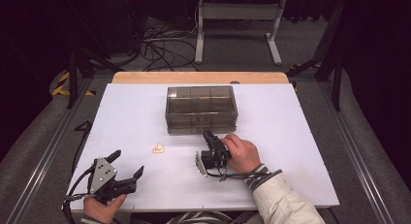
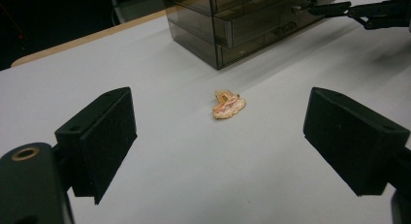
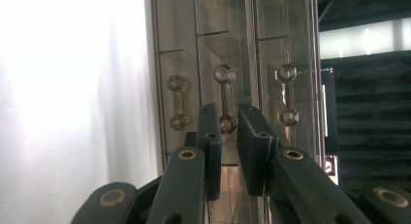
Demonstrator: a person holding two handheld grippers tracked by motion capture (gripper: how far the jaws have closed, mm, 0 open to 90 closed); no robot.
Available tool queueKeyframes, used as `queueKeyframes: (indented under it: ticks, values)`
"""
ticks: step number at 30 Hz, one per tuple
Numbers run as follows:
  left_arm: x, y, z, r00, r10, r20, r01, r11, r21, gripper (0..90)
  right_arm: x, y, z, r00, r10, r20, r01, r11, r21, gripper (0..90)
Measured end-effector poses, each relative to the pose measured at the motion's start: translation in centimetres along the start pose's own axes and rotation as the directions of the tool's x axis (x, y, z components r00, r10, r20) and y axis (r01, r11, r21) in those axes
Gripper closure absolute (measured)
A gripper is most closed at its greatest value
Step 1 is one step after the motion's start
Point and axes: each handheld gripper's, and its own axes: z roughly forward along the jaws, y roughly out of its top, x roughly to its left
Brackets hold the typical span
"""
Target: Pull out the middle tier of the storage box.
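A smoky see-through drawer box (image 1: 201,109) stands on the white table (image 1: 291,136), toward the back. In the right gripper view three drawer handles stand in a row, and my right gripper (image 3: 229,126) is closed around one end of the middle handle (image 3: 225,93). From above, the right gripper (image 1: 208,135) touches the box's front face, held by a hand. A small orange-pink frilled trinket (image 1: 158,148) lies on the table left of it. My left gripper (image 1: 128,163) rests near the front left, jaws wide apart, with the trinket (image 2: 228,105) ahead of its pads (image 2: 104,132).
A wooden strip (image 1: 198,77) runs along the table's far edge. Beyond it are a table frame (image 1: 237,20) and loose cables (image 1: 160,49) on the floor. Metal rails (image 1: 43,151) flank the table on both sides.
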Motion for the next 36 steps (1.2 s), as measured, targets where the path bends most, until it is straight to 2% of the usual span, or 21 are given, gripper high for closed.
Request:
queueKeyframes:
  ticks: [8,12,13,14,19,21,25,26,29,33,36]
  values:
    - [0.0,0.0,0.1,1.0000,-0.004,0.005,0.004,1.0000,0.001,12.5,0.0,0.0,-0.1,0.9998,0.009,-0.016,-0.009,1.000,-0.005,79.2]
    - [0.0,0.0,0.1,1.0000,-0.005,0.005,0.005,1.0000,0.001,12.5,-0.2,0.0,-0.3,0.9993,0.031,-0.018,-0.032,0.999,-0.015,74.3]
    - [0.0,0.0,0.1,1.0000,-0.005,0.004,0.005,1.0000,0.000,12.5,-0.5,-0.1,-0.3,0.9995,0.019,-0.025,-0.020,0.999,-0.028,73.0]
    - [0.0,0.0,0.1,1.0000,-0.008,0.002,0.008,1.0000,-0.002,12.5,-0.5,-0.1,-0.5,0.9990,0.041,-0.019,-0.041,0.999,-0.023,72.0]
    - [0.0,0.1,0.2,1.0000,-0.008,0.003,0.008,1.0000,-0.001,12.3,-1.8,-0.5,-1.1,0.9924,0.106,-0.063,-0.108,0.994,-0.028,65.9]
    - [0.0,0.1,0.2,1.0000,-0.007,0.002,0.007,1.0000,-0.002,12.3,-2.3,-0.6,-1.4,0.9839,0.154,-0.091,-0.157,0.987,-0.027,64.3]
    - [0.0,0.1,0.2,0.9999,-0.011,-0.002,0.011,0.9999,-0.006,12.1,-3.2,-0.7,-2.0,0.9682,0.202,-0.148,-0.209,0.977,-0.037,61.4]
    - [0.0,0.1,0.2,0.9999,-0.011,-0.001,0.011,0.9999,-0.006,12.1,-3.3,-0.7,-2.0,0.9657,0.214,-0.148,-0.222,0.974,-0.039,60.9]
    - [0.0,0.1,0.2,1.0000,-0.008,-0.001,0.008,0.9999,-0.006,12.1,-3.8,-0.9,-2.3,0.9509,0.249,-0.183,-0.261,0.964,-0.044,59.3]
    - [0.0,0.1,0.2,1.0000,-0.007,0.001,0.007,1.0000,-0.004,12.1,-4.4,-1.2,-2.4,0.9395,0.279,-0.199,-0.292,0.955,-0.041,59.8]
    - [0.0,0.1,0.3,1.0000,-0.007,0.003,0.007,1.0000,-0.004,12.1,-4.8,-1.3,-2.4,0.9343,0.292,-0.204,-0.303,0.953,-0.023,59.9]
